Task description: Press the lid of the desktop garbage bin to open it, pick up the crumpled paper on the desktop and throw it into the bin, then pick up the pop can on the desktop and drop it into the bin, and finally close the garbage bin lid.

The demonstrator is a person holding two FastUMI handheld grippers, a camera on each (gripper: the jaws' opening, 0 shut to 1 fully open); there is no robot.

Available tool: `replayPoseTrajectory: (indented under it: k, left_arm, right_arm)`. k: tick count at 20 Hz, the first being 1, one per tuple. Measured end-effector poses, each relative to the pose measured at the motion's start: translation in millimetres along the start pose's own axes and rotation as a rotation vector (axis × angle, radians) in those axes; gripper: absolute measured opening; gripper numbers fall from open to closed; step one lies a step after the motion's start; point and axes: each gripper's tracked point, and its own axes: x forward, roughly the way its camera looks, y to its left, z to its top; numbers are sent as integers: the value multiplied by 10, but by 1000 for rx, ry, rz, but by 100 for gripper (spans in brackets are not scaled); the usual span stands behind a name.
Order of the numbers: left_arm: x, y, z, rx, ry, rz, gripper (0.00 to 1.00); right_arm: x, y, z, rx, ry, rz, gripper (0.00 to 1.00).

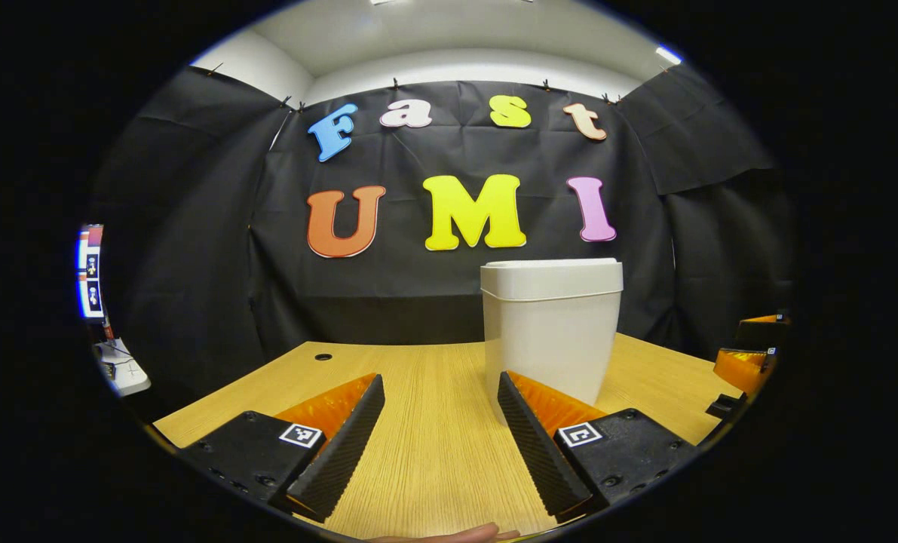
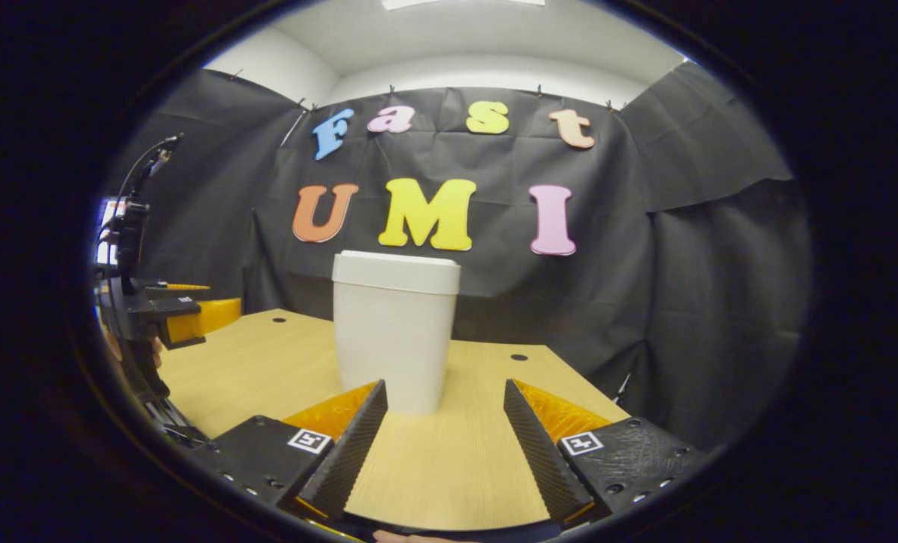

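A white desktop garbage bin stands upright on the wooden table with its lid down. In the left gripper view it is ahead and to the right of my left gripper, which is open and holds nothing. In the right gripper view the bin stands just beyond my right gripper, slightly left of centre; that gripper is open too, with bare table between its fingers. The left gripper also shows at the left edge of the right gripper view, and the right gripper at the right edge of the left one.
The light wooden table has a small round hole near its far left and others near the back edge. Black cloth walls close the booth behind. White equipment sits off the table's left edge.
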Motion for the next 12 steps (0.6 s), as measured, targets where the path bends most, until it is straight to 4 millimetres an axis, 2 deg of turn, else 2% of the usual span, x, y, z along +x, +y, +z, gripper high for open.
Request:
replayPoseTrajectory:
  k: [1, 7, 8, 9, 12]
  left_arm:
    - [-1, -4, 11, 5, -6, 0, 98]
    - [-17, -20, -32, 12, 7, -11, 98]
    - [-14, -13, -36, 13, 10, -9, 98]
    - [-16, -10, -29, 13, 10, -5, 98]
    - [-13, -5, -44, 16, 13, 1, 98]
  right_arm:
    - [6, 15, -18, -10, 2, 1, 98]
    - [33, 79, -105, -15, 25, 18, 98]
    - [39, 81, -118, -9, 33, 21, 94]
    - [54, 70, -145, -5, 40, 20, 98]
    - [79, 37, -175, 0, 54, 11, 98]
